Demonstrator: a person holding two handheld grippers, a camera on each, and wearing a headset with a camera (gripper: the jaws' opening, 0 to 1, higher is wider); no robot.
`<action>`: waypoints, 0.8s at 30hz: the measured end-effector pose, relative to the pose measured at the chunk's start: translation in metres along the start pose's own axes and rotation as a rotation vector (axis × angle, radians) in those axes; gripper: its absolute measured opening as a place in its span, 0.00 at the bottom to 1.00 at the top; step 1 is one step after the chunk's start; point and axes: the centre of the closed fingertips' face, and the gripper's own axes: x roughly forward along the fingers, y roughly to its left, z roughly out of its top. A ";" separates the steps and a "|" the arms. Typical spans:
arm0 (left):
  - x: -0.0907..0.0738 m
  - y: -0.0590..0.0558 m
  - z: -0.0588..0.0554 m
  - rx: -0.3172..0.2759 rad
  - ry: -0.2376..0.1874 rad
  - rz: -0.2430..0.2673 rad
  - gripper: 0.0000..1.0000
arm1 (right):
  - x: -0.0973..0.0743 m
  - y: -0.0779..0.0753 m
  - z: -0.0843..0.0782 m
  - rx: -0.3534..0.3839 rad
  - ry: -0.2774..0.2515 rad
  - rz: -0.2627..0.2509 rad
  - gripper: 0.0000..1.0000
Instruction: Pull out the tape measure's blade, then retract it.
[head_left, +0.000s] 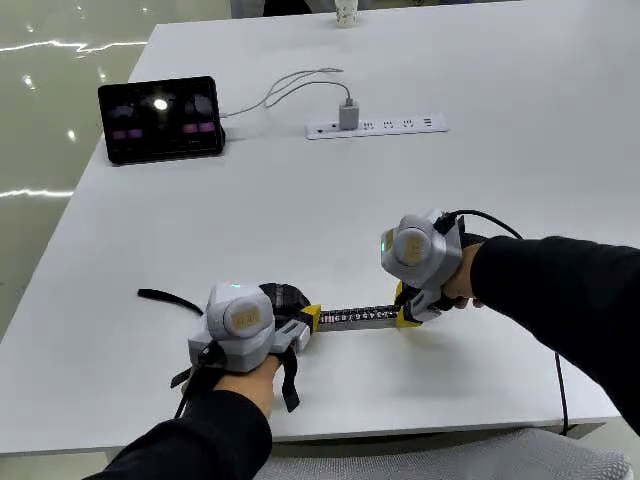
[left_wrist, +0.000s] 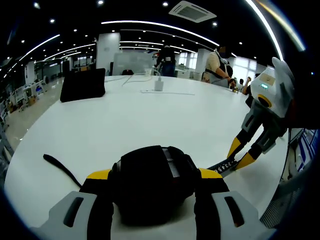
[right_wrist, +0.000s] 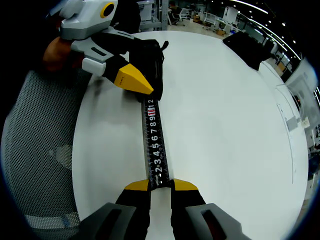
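Clamping the black round-cornered tape measure case (left_wrist: 152, 182) between the yellow-tipped fingers (left_wrist: 98, 175) of my left gripper (left_wrist: 155, 175), I have it sitting on the white bench (head_left: 400, 200) near its front edge. My right gripper (right_wrist: 160, 185) has its fingers pinched onto the free end of the dark numbered blade (right_wrist: 154, 145), which lies drawn out flat over bare bench between the two grippers. The case's thin black strap (head_left: 168, 298) trails off to the left on the bench. Well apart, toward the far side, sit a black tablet (head_left: 160, 118) and a white power strip (head_left: 377, 126) with a grey charger plug (head_left: 348, 115) and its white cable (head_left: 285, 88). My right gripper view reads the white numerals 2 to 9 along the blade, too small to make out in the head view, and catches a grey mesh chair seat (right_wrist: 35, 165) beyond the bench edge. My left gripper view looks across the bench to people (left_wrist: 220, 62) standing at the far end of the room.
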 end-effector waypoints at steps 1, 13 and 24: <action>0.000 0.000 0.000 0.000 0.000 0.000 0.61 | 0.000 0.000 0.001 -0.001 0.001 0.000 0.12; 0.000 -0.001 0.000 0.000 0.004 -0.001 0.61 | 0.002 0.000 0.004 -0.003 0.002 -0.002 0.12; 0.000 -0.001 0.001 -0.025 0.000 -0.008 0.60 | 0.003 -0.001 0.008 0.009 -0.017 -0.004 0.12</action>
